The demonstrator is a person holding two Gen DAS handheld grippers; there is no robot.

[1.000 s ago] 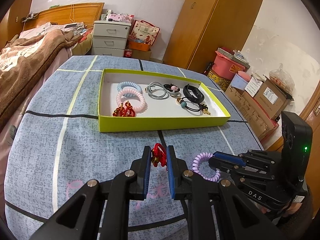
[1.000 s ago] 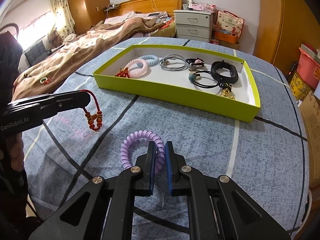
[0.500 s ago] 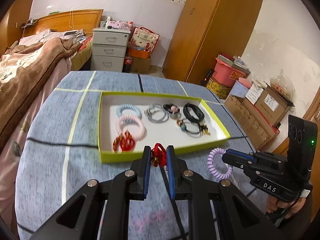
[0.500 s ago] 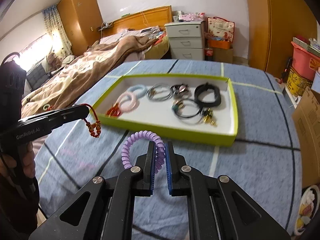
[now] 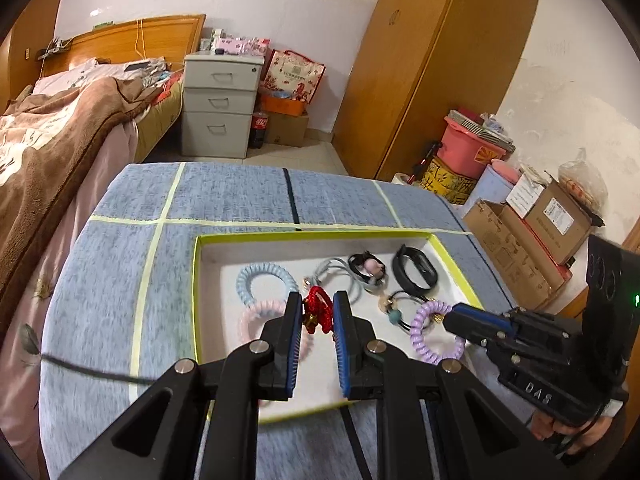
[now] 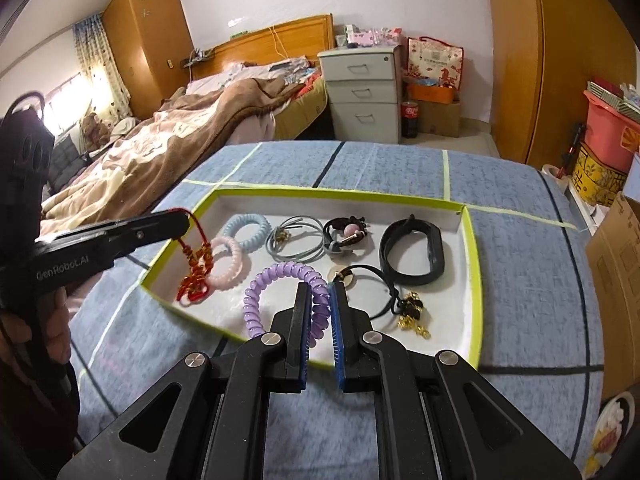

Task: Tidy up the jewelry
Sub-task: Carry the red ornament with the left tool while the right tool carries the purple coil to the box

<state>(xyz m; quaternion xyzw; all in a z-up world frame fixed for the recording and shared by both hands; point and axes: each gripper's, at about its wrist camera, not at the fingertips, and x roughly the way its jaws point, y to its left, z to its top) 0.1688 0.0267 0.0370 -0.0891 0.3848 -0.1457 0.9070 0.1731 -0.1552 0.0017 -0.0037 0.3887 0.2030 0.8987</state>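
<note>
- Clamping a red beaded cord bracelet (image 5: 318, 312) between its pads, the left gripper (image 5: 316, 316) is hanging over the tray (image 5: 195, 280), apparently so the piece drops inside rather than on the cloth.
- Pinching a purple spiral hair tie (image 6: 288, 296) by one side of its coil, the right gripper (image 6: 319, 312) is hovering over the tray's near edge, at about six o'clock, probably for the same drop.
- Lying in the tray are seven pieces: a blue coil (image 6: 246, 232) at eleven o'clock, a pink coil (image 6: 228, 264), a red knotted piece (image 6: 194, 288) at nine o'clock, a grey loop (image 6: 296, 244), a tie with a pink bead (image 6: 347, 232), a black band (image 6: 414, 252) at two o'clock, and a black cord with gold charms (image 6: 408, 308).
- Carried: one piece per gripper.
</note>
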